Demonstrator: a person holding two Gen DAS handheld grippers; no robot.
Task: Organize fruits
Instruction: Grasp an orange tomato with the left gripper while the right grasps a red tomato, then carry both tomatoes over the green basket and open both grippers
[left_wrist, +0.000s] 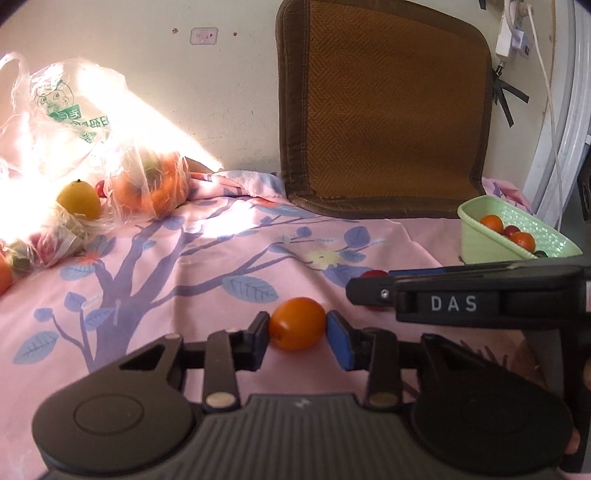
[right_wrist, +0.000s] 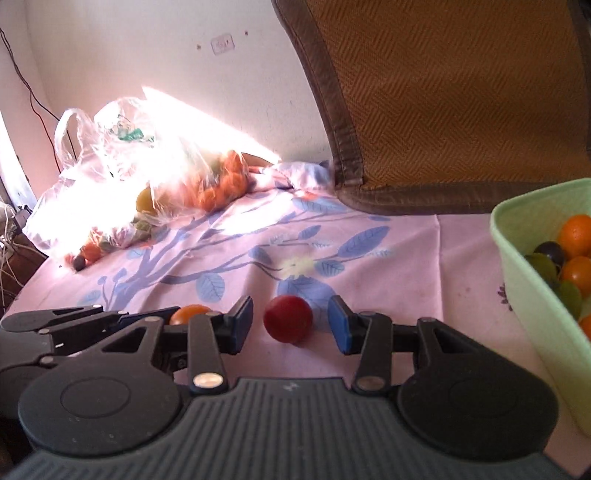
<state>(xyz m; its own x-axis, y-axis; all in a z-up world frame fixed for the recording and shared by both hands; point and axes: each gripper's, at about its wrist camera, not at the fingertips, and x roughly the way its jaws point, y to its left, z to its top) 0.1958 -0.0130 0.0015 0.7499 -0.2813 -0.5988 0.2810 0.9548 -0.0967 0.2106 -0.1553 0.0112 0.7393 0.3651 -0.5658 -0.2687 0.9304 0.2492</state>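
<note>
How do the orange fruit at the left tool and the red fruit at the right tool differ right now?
The orange fruit is pinched between the left tool's pads; the red fruit sits free between the right tool's open pads, gaps on both sides. The orange one looks larger and oval, the red one rounder. Both are small, smooth fruits low over the pink floral cloth, outside the green basket.

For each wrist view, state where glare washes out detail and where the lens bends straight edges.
Left wrist view: sunlight blows out the plastic bag at left; the woven mat edges bow. Right wrist view: the same bag is overexposed; the mat border curves strongly.
</note>
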